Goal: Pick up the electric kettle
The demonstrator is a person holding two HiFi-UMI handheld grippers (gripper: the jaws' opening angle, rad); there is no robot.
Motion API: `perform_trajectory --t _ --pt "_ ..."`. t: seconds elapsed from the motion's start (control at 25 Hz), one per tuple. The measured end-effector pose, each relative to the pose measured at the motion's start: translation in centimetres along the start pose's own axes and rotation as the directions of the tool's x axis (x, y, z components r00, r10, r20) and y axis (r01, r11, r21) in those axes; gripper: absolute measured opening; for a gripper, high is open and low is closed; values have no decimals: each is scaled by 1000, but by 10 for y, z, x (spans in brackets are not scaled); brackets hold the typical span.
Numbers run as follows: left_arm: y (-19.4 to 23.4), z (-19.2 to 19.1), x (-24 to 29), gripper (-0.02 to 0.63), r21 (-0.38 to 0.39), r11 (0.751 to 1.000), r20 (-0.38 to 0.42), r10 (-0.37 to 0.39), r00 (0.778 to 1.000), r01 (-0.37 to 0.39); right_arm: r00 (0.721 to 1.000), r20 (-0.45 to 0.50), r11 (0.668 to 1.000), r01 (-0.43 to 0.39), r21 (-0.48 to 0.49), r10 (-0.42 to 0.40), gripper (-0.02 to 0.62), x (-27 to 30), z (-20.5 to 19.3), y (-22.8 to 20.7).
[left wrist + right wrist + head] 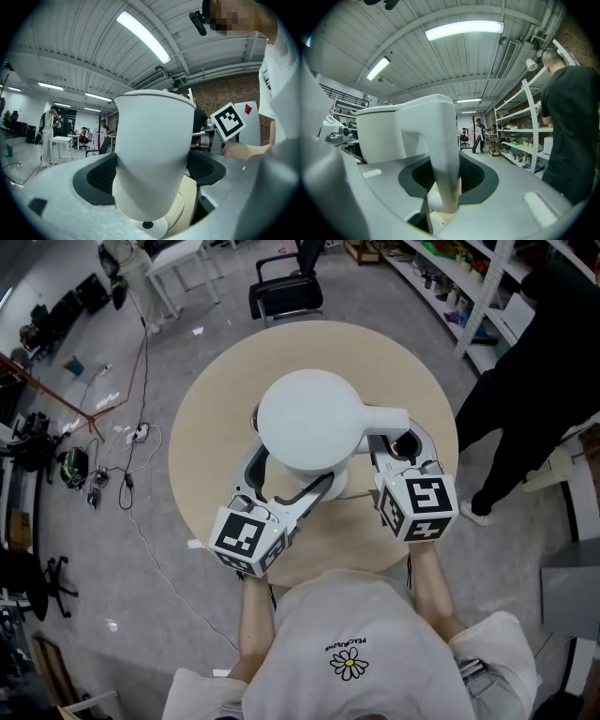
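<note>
A white electric kettle (309, 418) is held over the round beige table (216, 427), with its handle (384, 418) pointing right. My left gripper (286, 474) is shut on the kettle's body (152, 140), a dark pad pressing on each side. My right gripper (398, 442) is shut on the handle (443, 154), which runs down between its pads. A round white base (154, 227) shows just under the kettle's bottom. I cannot tell whether the kettle touches it.
A black office chair (286, 292) stands beyond the table. A person in black (534, 381) stands at the right beside shelves (450, 277). Cables (131, 437) lie on the floor at the left, near a white table (183, 268).
</note>
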State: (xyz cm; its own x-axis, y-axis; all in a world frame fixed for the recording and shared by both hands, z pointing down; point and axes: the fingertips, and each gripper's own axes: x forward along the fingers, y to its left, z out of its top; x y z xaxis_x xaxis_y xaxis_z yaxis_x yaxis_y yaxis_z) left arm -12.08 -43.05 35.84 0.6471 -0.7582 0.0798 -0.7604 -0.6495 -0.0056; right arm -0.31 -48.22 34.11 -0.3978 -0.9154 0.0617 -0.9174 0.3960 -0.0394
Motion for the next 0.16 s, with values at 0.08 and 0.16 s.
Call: perform_trajectory --t 0.08,0.16 --pt "0 1 0 492 -2 1000 0 1 1000 -1 1000 1 1000 0 -1 0 112 0 1 0" --pt "1 2 -1 492 -4 1000 0 2 1000 -2 1000 0 1000 -1 -1 1 112 0 3 1"
